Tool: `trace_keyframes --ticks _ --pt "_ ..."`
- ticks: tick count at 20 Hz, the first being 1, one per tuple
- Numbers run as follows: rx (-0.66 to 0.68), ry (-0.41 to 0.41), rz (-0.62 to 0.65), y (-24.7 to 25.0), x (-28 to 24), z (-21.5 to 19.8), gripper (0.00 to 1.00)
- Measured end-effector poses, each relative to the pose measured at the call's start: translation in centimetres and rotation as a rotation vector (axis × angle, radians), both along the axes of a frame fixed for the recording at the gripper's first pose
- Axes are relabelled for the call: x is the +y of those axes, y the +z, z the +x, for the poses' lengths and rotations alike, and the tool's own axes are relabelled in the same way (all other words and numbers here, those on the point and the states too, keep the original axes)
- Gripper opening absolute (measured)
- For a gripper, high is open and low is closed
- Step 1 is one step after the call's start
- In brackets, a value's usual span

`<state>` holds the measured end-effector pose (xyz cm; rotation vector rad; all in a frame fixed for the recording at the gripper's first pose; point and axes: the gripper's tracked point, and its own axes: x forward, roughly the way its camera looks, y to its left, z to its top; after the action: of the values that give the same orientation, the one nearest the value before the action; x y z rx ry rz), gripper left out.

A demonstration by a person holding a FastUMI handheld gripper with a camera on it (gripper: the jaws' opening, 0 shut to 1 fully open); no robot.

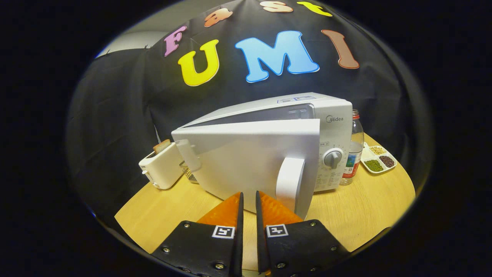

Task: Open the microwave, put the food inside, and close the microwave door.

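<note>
A boxy white microwave (269, 150) with a round grey dial stands on the round wooden table, just ahead of the gripper (249, 196) and its nearly closed, empty fingers. Its plain white door (250, 165) is swung partly open toward the fingers, the curved white handle (290, 182) just beyond them.

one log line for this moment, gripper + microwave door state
gripper: nearly shut, holding nothing, just short of the door | microwave door: partly open, handle ahead of fingers | toaster: beside the door's hinge end
</note>
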<state>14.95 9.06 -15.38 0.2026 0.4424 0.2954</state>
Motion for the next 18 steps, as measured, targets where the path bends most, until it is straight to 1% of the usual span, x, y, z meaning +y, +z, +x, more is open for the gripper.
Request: trace_keyframes --ticks 6,12,13,14,15,16,18 --pt "0.002 -0.029 0.008 -0.4 -1.5 4.6 0.16" --pt "0.002 -0.052 0.004 -0.9 -1.4 8.4 0.16" --pt "0.014 -0.042 0.012 -1.2 -1.0 8.5 0.15" --pt "0.009 -0.036 -0.006 -1.7 -0.7 8.3 0.13" --pt "-0.017 -0.035 -0.042 -1.7 -0.8 8.4 0.13" --pt "-0.030 -0.038 -0.072 -1.5 -0.9 8.3 0.13" --pt "-0.041 -0.055 -0.093 -1.7 -1.2 8.7 0.13"
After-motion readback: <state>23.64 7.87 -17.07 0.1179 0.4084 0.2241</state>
